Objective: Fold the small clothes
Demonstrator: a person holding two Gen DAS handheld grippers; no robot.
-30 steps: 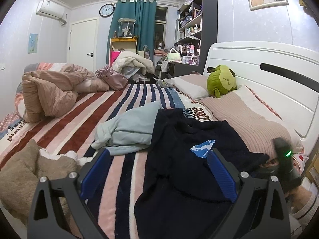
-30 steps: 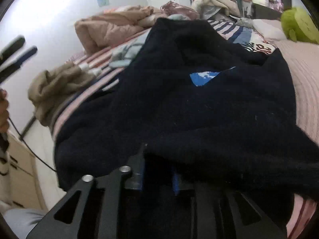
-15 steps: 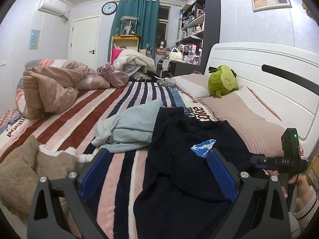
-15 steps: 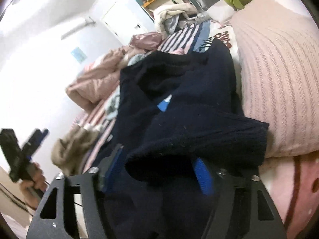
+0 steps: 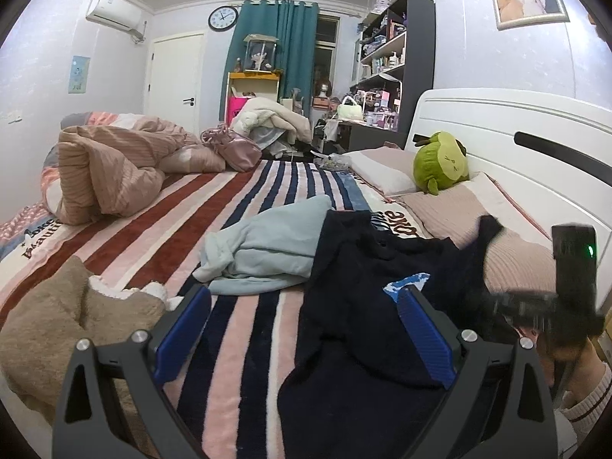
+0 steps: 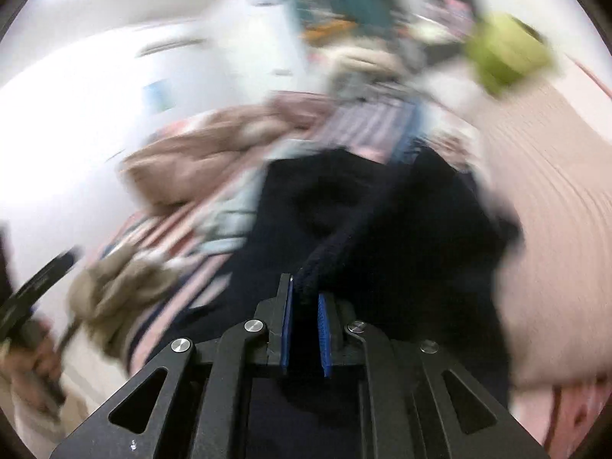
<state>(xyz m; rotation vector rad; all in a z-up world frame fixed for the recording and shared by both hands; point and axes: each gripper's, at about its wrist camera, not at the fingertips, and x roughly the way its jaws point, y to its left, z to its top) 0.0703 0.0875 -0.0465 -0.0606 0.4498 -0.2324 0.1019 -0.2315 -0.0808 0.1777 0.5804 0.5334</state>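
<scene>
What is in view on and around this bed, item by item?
sweater: 1, navy, near bed, spread out, edge pinched by right gripper
hoodie: 1, pale blue, crumpled left of sweater
brown garment: 1, tan, near left
quilt: 1, pink-brown, bunched far left
plush: 1, green, on pillows
pillows: 2, pinkish, by headboard
blanket: 1, striped, covering bed
left gripper: open, empty
right gripper: shut on sweater

At the left edge of the frame, the bedsheet [image 5: 38,237] carried lettering that looked like "Joke". Another print [image 5: 394,222] beside the dark garment read similarly. The rest stayed unreadable.
</scene>
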